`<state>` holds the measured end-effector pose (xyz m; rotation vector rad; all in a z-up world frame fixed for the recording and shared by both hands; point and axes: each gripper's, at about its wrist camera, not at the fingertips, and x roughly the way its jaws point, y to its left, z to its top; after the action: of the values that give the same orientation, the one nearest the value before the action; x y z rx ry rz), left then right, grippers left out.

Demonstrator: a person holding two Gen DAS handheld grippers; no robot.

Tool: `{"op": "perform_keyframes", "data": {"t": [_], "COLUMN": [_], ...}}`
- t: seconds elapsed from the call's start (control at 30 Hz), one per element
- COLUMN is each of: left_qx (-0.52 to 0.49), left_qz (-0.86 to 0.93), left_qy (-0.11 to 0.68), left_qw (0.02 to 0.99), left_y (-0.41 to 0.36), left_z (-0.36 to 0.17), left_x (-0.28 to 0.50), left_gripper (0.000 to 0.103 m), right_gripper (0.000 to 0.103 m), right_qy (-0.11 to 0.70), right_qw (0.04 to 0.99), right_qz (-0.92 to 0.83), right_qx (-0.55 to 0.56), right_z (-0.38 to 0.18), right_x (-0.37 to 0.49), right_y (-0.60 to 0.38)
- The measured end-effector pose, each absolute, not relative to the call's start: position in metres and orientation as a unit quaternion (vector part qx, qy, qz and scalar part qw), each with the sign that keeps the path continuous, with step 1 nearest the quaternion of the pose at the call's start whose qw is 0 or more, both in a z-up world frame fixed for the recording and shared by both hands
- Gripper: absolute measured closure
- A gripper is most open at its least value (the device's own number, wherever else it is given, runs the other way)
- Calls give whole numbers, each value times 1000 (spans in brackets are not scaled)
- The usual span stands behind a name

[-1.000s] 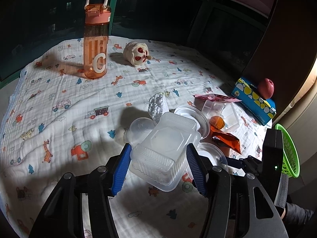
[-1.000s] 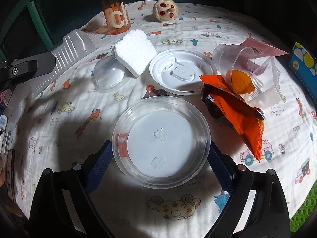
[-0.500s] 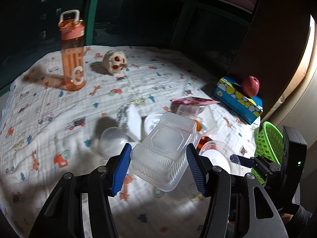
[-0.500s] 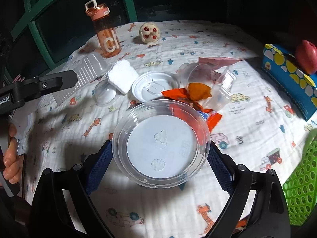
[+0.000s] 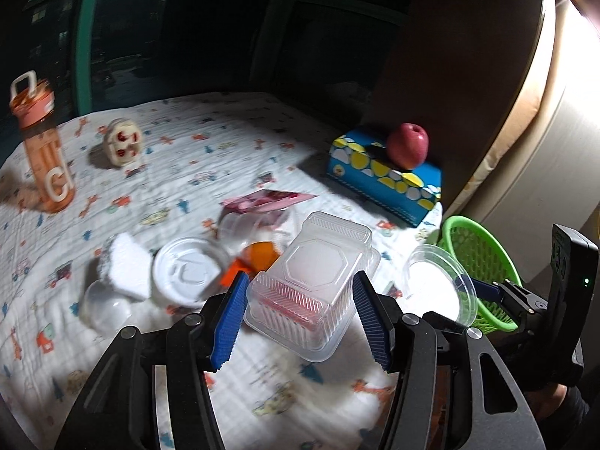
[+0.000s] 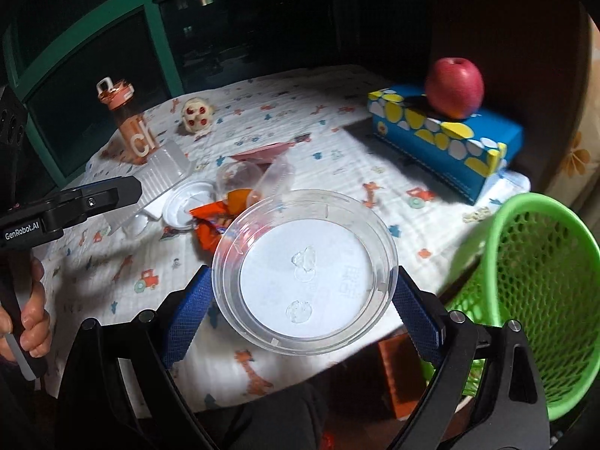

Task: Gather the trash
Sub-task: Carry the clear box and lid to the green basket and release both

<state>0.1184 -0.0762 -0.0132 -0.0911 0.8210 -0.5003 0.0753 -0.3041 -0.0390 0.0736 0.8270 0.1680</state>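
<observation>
The left hand-held gripper [image 5: 300, 318] is part open with its blue pads pressed on both sides of a clear plastic clamshell box [image 5: 313, 281], which it holds lifted above the surface [image 5: 225, 142], a table spread with a white cloth printed with cartoon cars and animals. The right hand-held gripper [image 6: 300, 300] stands wide, clamped across a round clear plastic lid [image 6: 304, 277], also held in the air, just left of a green mesh basket [image 6: 532, 300] at the near right edge of the surface. Left on the cloth near the middle lies a cluster of trash: a white round lid [image 5: 185, 270], a white foam piece [image 5: 125, 266], a small clear dome lid [image 5: 105, 309], an orange wrapper [image 6: 210, 225], a clear cup [image 6: 240, 176] on its side and a pink packet [image 5: 262, 200]. At the far left stand an orange water bottle [image 5: 43, 142] and a small skull-like toy [image 5: 122, 142]. At the far right a red apple [image 6: 453, 88] sits on a blue tissue box [image 6: 446, 142].
</observation>
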Motion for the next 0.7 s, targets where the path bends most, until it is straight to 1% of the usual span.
{"op": "perform_keyframes", "data": {"t": [0.17,0.37,0.7], "left_qx": [-27,-11,23], "left_qz": [-272,-308,-353], "left_qy": [391,394,398], "left_qw": [879,866,847], "left_y": [-120,-170,-240], "left_z": [-4,-1,3], "left_x": [122,125,126], "left_gripper": [48,48,48], "right_gripper": [12,12,10], "right_qy": [394,399,411], "right_qw": [917,913,900], "right_qz": [21,-40,-106], "right_qx": [58,77,100], "right_z": [-32,-37,-54], "right_x": [65,52,36], "right_y": [-364,-424,-487]}}
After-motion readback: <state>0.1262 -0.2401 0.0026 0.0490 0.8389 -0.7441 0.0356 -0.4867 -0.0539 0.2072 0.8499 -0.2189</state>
